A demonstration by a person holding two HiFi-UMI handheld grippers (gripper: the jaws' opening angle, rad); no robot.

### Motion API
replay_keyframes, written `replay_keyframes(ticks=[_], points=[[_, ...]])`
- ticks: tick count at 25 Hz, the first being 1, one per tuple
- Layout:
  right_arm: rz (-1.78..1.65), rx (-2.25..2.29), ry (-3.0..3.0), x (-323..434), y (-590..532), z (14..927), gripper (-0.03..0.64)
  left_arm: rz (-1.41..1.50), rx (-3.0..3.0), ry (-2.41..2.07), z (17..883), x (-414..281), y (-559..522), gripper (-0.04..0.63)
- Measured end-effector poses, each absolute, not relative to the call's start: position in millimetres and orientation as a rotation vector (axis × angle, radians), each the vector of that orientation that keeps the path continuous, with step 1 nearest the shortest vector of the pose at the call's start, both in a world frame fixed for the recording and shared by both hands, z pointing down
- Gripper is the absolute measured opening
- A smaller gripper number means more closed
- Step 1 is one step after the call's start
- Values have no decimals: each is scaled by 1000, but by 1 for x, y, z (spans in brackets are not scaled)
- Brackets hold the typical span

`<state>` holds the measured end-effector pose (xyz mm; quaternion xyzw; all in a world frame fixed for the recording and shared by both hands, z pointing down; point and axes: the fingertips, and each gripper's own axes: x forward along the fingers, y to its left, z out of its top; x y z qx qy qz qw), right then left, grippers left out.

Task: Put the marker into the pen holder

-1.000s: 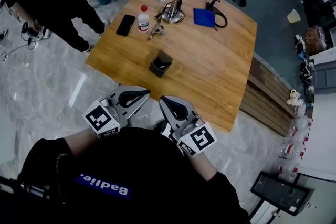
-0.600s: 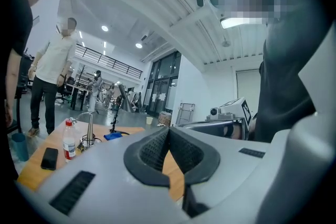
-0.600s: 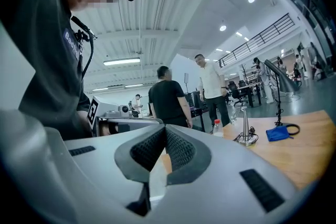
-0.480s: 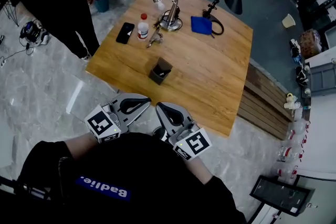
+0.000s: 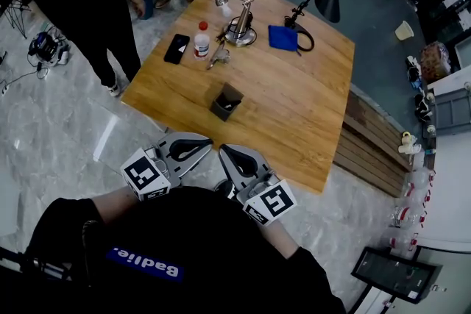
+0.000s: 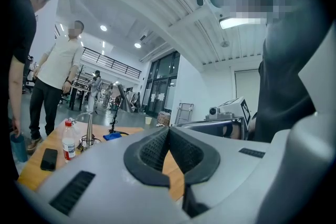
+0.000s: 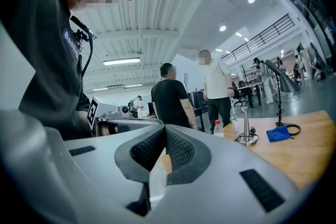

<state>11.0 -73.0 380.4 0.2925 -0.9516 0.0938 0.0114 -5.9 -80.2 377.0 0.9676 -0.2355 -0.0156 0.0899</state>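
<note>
Low in the frame, the left gripper (image 5: 200, 145) has its jaws pressed together on nothing. Just to its right, the right gripper (image 5: 228, 153) is clamped and empty too, both short of the wooden table (image 5: 294, 106). Further up, right of the bottle (image 5: 200, 39), lies what may be the marker (image 5: 215, 55), too small to be sure, well apart from the black pen holder (image 5: 226, 101) at mid-table.

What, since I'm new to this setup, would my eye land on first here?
The square wooden table on the grey floor stands out, with a small black pen holder toward its near side. Nearer the person, the left gripper and right gripper hover side by side, both shut and empty, short of the table.
</note>
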Motion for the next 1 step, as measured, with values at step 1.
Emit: replay_keyframes(ticks=[1], points=[[293, 913, -2967, 11, -73, 380, 6, -46, 2875, -699, 377, -6, -80, 9]])
